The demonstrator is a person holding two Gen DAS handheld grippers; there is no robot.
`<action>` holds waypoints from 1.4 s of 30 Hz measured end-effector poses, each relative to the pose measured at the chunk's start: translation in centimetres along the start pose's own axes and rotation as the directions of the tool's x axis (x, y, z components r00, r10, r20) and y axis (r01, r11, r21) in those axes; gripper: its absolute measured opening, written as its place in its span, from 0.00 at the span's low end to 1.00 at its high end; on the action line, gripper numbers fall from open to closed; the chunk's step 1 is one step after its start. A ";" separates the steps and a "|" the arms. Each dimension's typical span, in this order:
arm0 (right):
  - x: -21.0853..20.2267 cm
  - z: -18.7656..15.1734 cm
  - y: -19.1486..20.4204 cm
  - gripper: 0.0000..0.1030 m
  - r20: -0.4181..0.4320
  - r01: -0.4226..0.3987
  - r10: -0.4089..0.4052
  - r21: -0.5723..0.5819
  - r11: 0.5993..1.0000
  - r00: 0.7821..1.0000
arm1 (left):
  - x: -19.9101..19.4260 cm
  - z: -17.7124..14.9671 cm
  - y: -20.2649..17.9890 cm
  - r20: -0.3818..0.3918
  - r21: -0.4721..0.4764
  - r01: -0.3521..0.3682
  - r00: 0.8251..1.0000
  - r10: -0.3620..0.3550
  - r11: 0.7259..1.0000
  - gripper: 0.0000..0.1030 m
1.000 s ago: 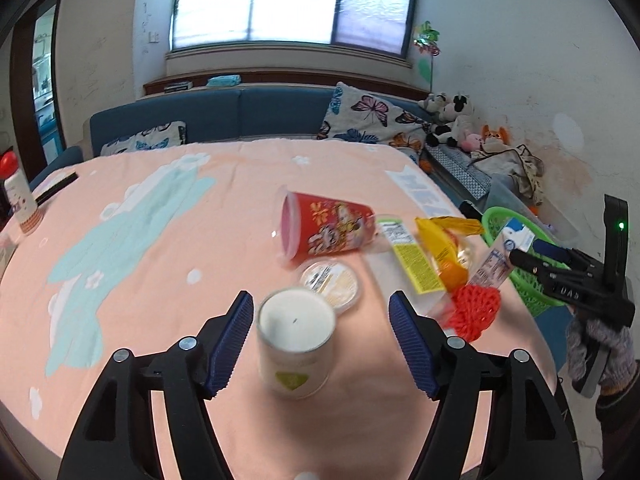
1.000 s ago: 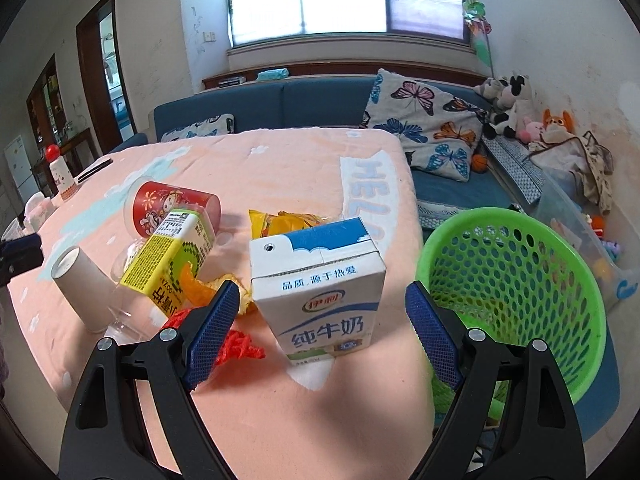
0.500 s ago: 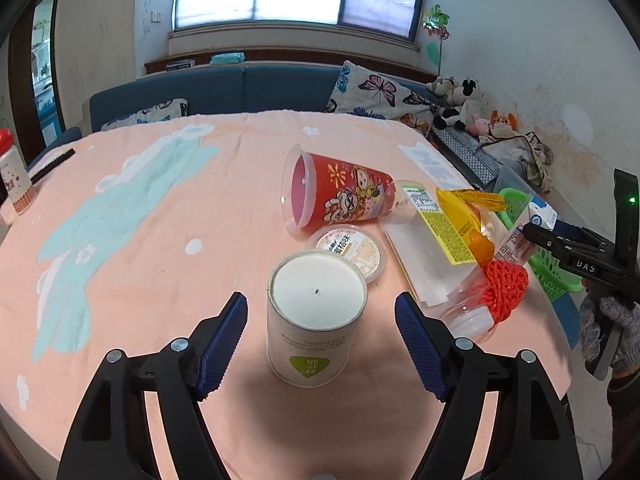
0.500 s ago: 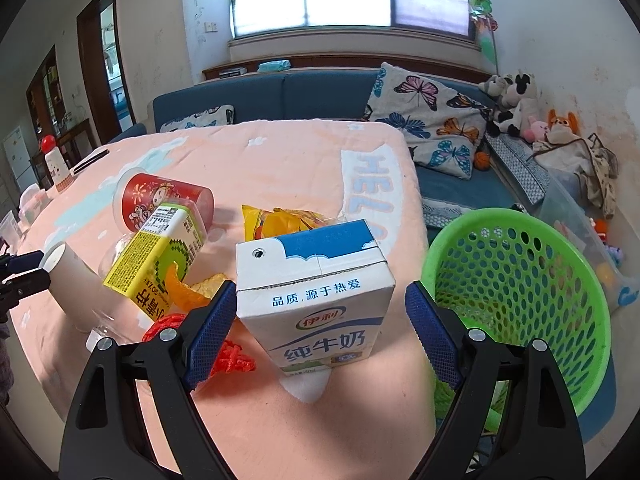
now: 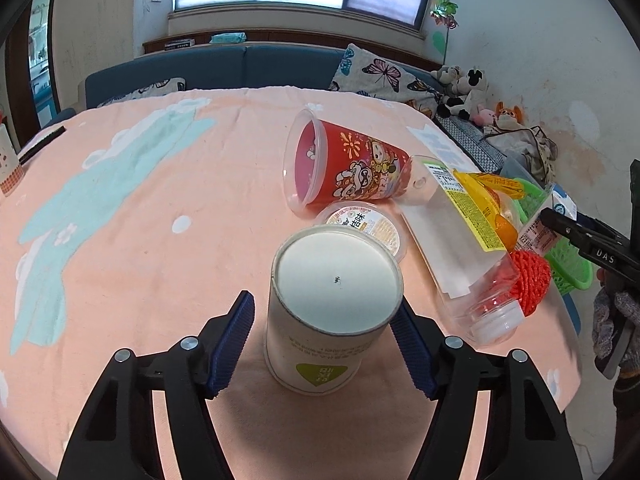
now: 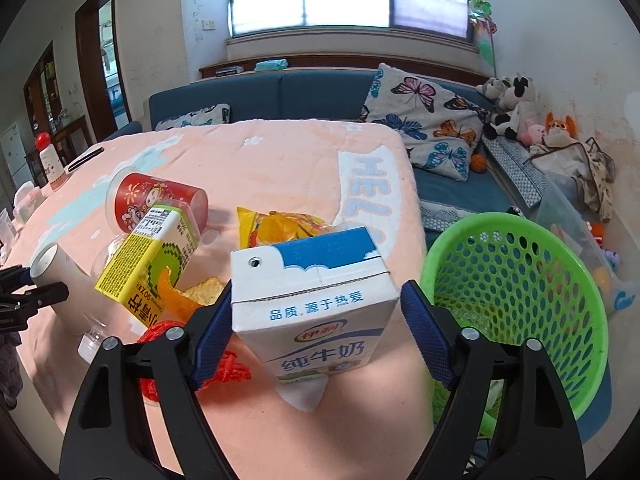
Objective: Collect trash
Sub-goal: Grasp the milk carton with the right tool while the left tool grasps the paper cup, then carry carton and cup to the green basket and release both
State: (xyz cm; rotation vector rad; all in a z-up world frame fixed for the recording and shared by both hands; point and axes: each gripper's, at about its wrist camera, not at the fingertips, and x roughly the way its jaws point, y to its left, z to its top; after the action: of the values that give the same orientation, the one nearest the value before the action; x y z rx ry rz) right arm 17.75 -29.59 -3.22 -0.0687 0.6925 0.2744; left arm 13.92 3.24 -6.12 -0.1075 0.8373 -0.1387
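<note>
A white paper cup (image 5: 320, 344) stands upright on the peach tablecloth (image 5: 160, 264). My left gripper (image 5: 323, 302) straddles it with its jaws closing; a slim gap shows at the left pad (image 5: 234, 344). A blue-and-white milk carton (image 6: 316, 312) stands near the table's right edge. My right gripper (image 6: 318, 286) is around it, jaws closing, pads close to both sides. A green mesh basket (image 6: 516, 304) sits just right of the table, below its edge. In the left wrist view the right gripper (image 5: 560, 220) shows at far right.
A red cup (image 5: 348, 168) lies on its side, a round lidded tub (image 5: 368, 224) in front of it. A yellow juice carton (image 6: 148, 264), a clear bottle (image 5: 480, 292), a yellow wrapper (image 6: 280, 224) and red netting (image 5: 530, 280) crowd the table's right part. A blue sofa (image 6: 260, 96) stands behind.
My left gripper came down and forward around the white cup, its pads narrowing. The right gripper's pads closed in on the milk carton, which tilted slightly.
</note>
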 end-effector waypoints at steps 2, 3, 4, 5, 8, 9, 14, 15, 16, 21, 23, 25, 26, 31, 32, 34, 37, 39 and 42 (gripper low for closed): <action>-0.1 0.1 -0.2 0.74 0.001 0.003 -0.003 0.006 1.000 1.000 | 0.2 0.0 0.0 0.000 0.003 0.000 1.000 0.000 1.000 0.64; -0.1 0.1 -0.3 0.71 0.000 0.004 -0.004 0.005 1.000 1.000 | 0.3 0.0 0.0 0.000 0.004 0.000 1.000 0.000 1.000 0.64; -0.2 0.1 -0.3 0.70 -0.003 0.001 -0.001 0.005 1.000 1.000 | 0.4 -0.1 0.0 0.000 0.003 0.003 1.000 -0.003 1.000 0.64; -0.3 0.1 -0.4 0.67 -0.001 0.001 -0.001 0.007 1.000 1.000 | 0.5 0.0 0.1 -0.001 0.002 0.005 1.000 -0.005 1.000 0.63; -0.7 0.0 -0.4 0.67 0.000 0.005 -0.005 0.007 1.000 1.000 | 0.9 -0.1 0.0 -0.003 0.009 0.011 1.000 -0.011 1.000 0.61; -0.7 0.0 -0.4 0.67 0.001 0.007 -0.007 0.007 1.000 1.000 | 1.0 -0.1 0.0 -0.005 0.012 0.008 1.000 -0.008 1.000 0.61; -1.3 -0.1 -0.4 0.66 0.007 0.020 -0.020 0.005 1.000 1.000 | 1.4 -0.2 0.2 -0.005 0.005 0.014 1.000 -0.014 1.000 0.57; -1.4 0.0 -0.4 0.66 0.010 0.020 -0.020 0.007 1.000 1.000 | 1.4 -0.2 0.2 -0.004 0.005 0.016 1.000 -0.016 1.000 0.57; -1.6 0.1 -0.5 0.66 0.014 0.019 -0.019 0.012 1.000 1.000 | 1.4 -0.3 0.3 -0.003 0.006 0.017 1.000 -0.017 1.000 0.57; -2.4 0.5 -0.5 0.64 0.031 0.011 -0.012 0.023 1.000 0.999 | 1.5 -0.3 0.2 0.007 0.017 0.017 1.000 -0.017 1.000 0.56; -2.7 0.7 -0.4 0.64 0.035 0.010 -0.010 0.021 1.000 0.999 | 1.4 -0.4 0.2 0.007 0.016 0.018 1.000 -0.018 1.000 0.55; -3.0 0.7 -0.3 0.64 0.038 0.003 -0.004 0.023 1.000 0.999 | 1.3 -0.4 0.2 0.011 0.017 0.018 1.000 -0.019 1.000 0.55; -3.1 0.7 -0.3 0.64 0.039 0.001 -0.002 0.025 1.000 0.999 | 1.2 -0.4 0.2 0.015 0.017 0.016 1.000 -0.016 1.000 0.54; -3.9 0.8 -0.2 0.64 0.054 -0.008 0.007 0.032 0.999 0.998 | 0.1 -0.3 0.3 0.036 0.019 0.013 0.999 -0.014 1.000 0.54; -4.0 0.9 -0.2 0.64 0.059 -0.009 0.007 0.033 0.999 0.998 | -0.4 -0.1 0.3 0.045 0.019 0.012 0.999 -0.013 1.000 0.54; -4.3 1.1 -0.4 0.64 0.066 -0.009 0.007 0.039 0.999 0.998 | -1.1 0.2 0.4 0.057 0.018 0.012 0.998 -0.013 1.000 0.54; -4.8 1.4 -0.8 0.64 0.080 -0.001 -0.003 0.052 0.999 0.997 | -2.3 0.8 0.3 0.083 0.019 0.013 0.996 -0.014 1.000 0.54; -5.2 1.6 -1.4 0.64 0.089 0.004 -0.010 0.063 0.998 0.996 | -2.9 1.3 0.1 0.095 0.022 0.018 0.995 -0.020 1.000 0.54; -5.6 1.8 -2.7 0.64 0.096 0.028 -0.036 0.084 0.996 0.995 | -3.6 2.1 -0.6 0.107 0.033 0.029 0.994 -0.033 0.999 0.54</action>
State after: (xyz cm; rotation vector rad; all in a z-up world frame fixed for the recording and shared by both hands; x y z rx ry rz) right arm 15.48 -33.17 1.71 0.0126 0.6047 0.2162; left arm 13.02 3.34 -2.01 -0.0978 0.7259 -0.1735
